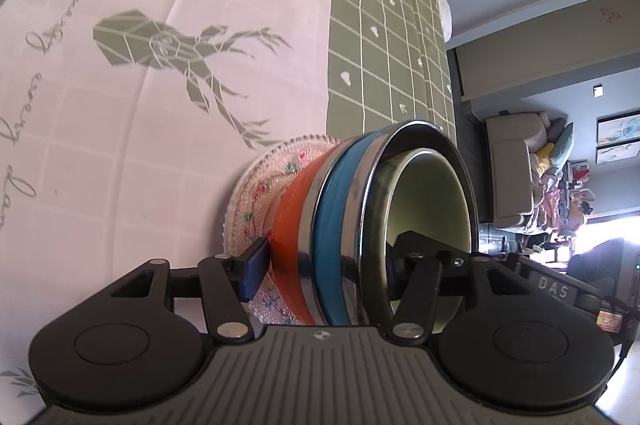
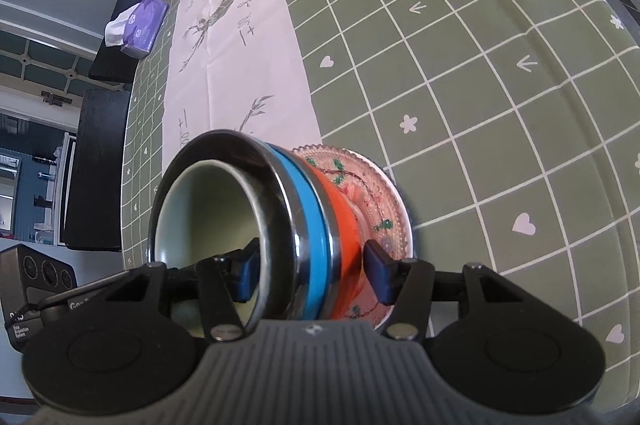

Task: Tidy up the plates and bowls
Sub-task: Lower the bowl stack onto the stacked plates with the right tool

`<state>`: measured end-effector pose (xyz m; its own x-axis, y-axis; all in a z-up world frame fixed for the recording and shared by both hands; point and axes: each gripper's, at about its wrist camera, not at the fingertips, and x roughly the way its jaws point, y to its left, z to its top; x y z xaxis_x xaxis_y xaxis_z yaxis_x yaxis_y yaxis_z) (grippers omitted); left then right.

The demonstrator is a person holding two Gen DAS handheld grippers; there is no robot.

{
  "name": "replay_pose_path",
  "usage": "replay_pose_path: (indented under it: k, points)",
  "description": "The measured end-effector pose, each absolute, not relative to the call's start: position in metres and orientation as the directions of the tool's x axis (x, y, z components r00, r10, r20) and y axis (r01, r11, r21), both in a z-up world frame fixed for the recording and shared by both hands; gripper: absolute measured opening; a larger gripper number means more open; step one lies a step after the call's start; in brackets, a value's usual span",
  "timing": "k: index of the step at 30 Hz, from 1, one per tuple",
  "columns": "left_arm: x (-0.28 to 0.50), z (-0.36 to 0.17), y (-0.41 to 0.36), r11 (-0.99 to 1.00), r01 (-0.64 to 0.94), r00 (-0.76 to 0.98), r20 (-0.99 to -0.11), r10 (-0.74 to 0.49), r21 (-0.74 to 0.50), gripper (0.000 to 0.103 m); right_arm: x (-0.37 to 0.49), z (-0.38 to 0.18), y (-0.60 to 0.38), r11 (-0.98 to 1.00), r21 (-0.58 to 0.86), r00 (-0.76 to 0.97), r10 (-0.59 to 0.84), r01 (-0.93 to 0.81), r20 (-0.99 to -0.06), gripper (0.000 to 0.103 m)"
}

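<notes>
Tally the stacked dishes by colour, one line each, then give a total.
Patterned glass plate: 1
Orange bowl: 1
Blue bowl: 1
Steel bowl: 1
Pale green bowl: 1
Total: 5

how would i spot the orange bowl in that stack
On the green checked tablecloth a patterned glass plate carries a stack of nested bowls. The orange bowl sits directly on the plate, under the blue bowl: the only orange one.
</notes>
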<state>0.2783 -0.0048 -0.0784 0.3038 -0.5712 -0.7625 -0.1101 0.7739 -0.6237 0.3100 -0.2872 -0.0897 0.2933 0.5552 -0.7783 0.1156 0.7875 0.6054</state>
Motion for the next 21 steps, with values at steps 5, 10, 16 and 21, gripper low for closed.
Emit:
replay_pose_path:
  k: [5, 10, 16, 21]
  points:
    - [0.273, -0.053, 0.001, 0.813, -0.061, 0.386, -0.765, -0.515, -0.579, 0.085, 0.308, -0.080, -0.287, 0.803, 0.588, 0.326, 0.533, 0.094, -0.780, 0.073]
    - [0.260, -0.024, 0.001, 0.874, 0.034, 0.479, -0.760, -0.440, -0.485, 0.085, 0.296, -0.058, -0.283, 0.832, 0.554, 0.394, 0.500, 0.028, -0.771, 0.076]
    - [0.219, 0.016, -0.013, 0.953, 0.174, 0.681, -0.670, -0.297, -0.247, 0.086, 0.267, -0.020, -0.271, 0.895, 0.433, 0.531, 0.419, -0.107, -0.736, 0.079]
    - [0.174, 0.039, -0.027, 0.965, 0.255, 0.807, -0.537, -0.246, -0.058, 0.079, 0.229, 0.009, -0.256, 0.939, 0.262, 0.660, 0.344, -0.225, -0.667, 0.084]
